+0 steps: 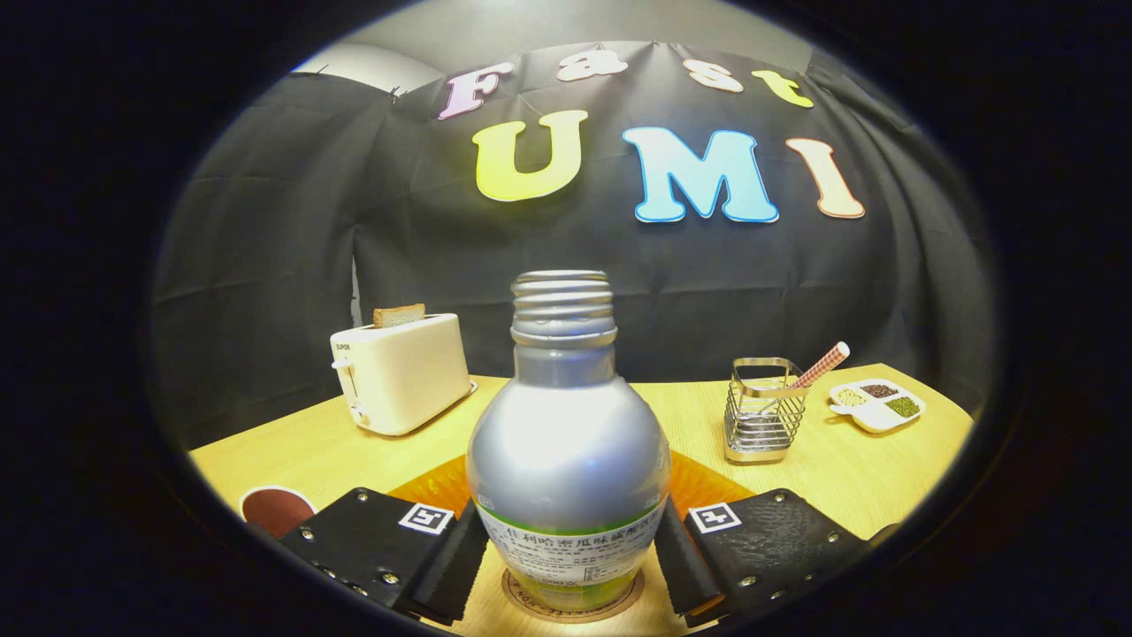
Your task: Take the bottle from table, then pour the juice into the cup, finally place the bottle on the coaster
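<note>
A silver bottle (566, 442) with a bare threaded neck and no cap stands upright between my fingers. Its base rests on a round brown coaster (631, 602), whose rim shows around the foot. My gripper (570, 566) is shut on the bottle, one pad against each side of its lower, labelled part. A cup (276, 510) with a dark reddish inside sits on the table just left of the left finger (380, 540).
An orange mat (703, 487) lies on the wooden table (309, 451) behind the bottle. A white toaster (400, 372) holding a slice of bread stands at the back left. At the back right are a wire holder (762, 420) with a striped straw and a divided white dish (877, 404).
</note>
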`<action>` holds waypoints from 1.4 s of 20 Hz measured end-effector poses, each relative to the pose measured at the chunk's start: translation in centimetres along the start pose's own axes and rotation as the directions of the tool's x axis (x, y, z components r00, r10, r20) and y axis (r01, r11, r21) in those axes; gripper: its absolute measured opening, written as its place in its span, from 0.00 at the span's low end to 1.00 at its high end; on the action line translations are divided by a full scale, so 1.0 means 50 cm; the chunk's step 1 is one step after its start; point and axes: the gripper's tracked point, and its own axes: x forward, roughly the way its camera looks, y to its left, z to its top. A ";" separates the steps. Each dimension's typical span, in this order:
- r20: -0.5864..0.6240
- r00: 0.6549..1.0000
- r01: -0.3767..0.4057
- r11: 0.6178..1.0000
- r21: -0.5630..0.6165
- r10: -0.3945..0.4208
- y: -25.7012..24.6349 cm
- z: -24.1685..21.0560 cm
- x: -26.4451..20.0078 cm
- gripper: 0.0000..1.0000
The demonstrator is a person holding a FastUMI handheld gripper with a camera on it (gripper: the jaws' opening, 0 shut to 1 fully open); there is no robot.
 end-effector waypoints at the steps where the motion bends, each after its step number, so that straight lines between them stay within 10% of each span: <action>1: 0.004 1.000 0.000 1.000 -0.005 0.000 0.000 0.002 0.000 0.82; 16: 0.054 0.997 0.050 0.996 -0.078 -0.046 -0.001 -0.004 -0.002 0.84; 28: 0.218 0.974 0.076 0.997 -0.035 -0.066 -0.029 0.339 -0.204 0.96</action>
